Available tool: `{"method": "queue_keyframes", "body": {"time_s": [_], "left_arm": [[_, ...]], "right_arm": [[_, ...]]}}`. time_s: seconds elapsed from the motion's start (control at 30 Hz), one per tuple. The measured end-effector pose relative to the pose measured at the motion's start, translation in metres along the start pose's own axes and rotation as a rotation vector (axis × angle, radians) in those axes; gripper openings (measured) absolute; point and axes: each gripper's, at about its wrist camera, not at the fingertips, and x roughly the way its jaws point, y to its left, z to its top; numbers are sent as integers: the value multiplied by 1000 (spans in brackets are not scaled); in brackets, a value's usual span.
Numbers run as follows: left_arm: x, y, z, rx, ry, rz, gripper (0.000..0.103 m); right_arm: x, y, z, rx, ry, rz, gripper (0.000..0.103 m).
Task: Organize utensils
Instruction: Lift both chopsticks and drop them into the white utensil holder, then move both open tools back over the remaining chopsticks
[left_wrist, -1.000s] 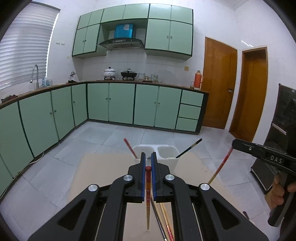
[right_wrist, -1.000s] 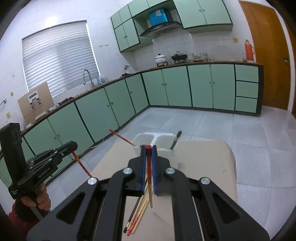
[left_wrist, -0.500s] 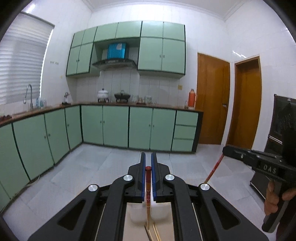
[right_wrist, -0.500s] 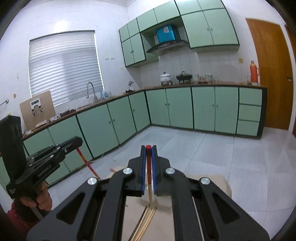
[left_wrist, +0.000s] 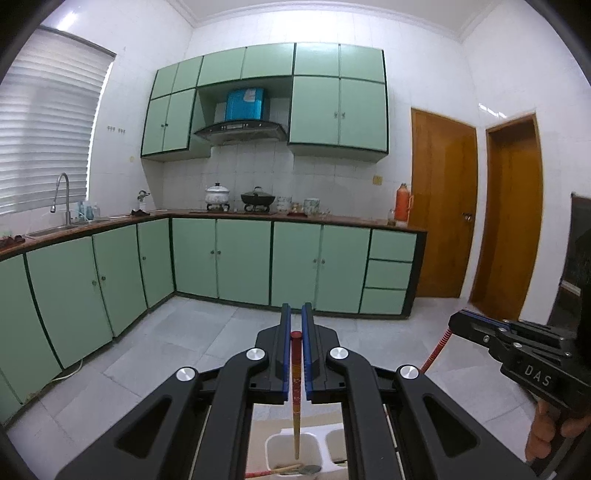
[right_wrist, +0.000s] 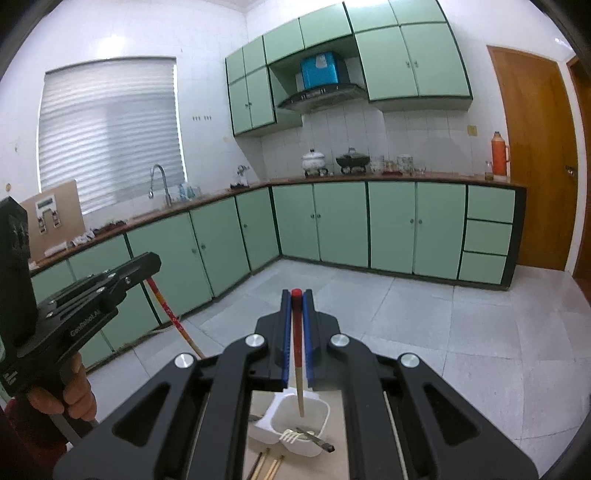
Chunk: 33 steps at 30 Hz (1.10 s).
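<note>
Two tongs (left_wrist: 296, 332) (right_wrist: 296, 310) grip chopsticks (left_wrist: 295, 373) above holder (right_wrist: 314, 410).

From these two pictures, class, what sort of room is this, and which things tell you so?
A home kitchen, most likely: green cabinets run under a long counter, pots sit beneath a range hood, and a sink tap stands by the window.

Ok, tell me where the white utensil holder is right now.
The white utensil holder sits low in both wrist views, on the brown surface directly under the chopstick clamped in the right hand-held gripper.
</note>
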Motion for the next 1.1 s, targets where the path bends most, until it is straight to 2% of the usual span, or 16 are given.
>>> {"method": "queue_keyframes", "body": {"time_s": [0.17, 0.33, 0.47, 0.53, 0.6, 0.67, 0.73, 0.77, 0.8, 0.9, 1.0, 1.1], "left_arm": [[31, 2, -29, 2, 80, 0, 6], [40, 9, -49, -11, 144, -13, 7], [28, 14, -53, -21, 138, -17, 21], [18, 14, -54, -22, 124, -11, 35], [3, 15, -54, -24, 96, -6, 52], [-17, 16, -56, -22, 70, 0, 59], [-33, 17, -60, -28, 58, 4, 65], [-40, 18, -62, -33, 53, 10, 69], [-51, 19, -66, -44, 41, 13, 73], [-77, 21, -81, -61, 23, 20, 83], [-99, 18, -101, -60, 18, 28, 89], [-116, 14, -122, -44, 23, 44, 96]], "right_arm": [[30, -6, -25, 12, 60, 1, 5], [40, -7, -46, 35, 114, 13, 9], [31, -8, -53, 51, 113, 13, 10], [21, -9, -54, 66, 102, 8, 17], [11, -9, -55, 77, 84, 0, 37], [-4, -9, -58, 85, 54, -18, 51], [-20, -7, -65, 87, 25, -36, 60], [-30, -5, -69, 87, 8, -53, 70], [-37, -4, -73, 89, -7, -65, 75], [-66, 3, -93, 92, -54, -96, 84], [-82, 7, -113, 80, -65, -108, 90], [-97, 14, -137, 79, -81, -160, 96]]}}
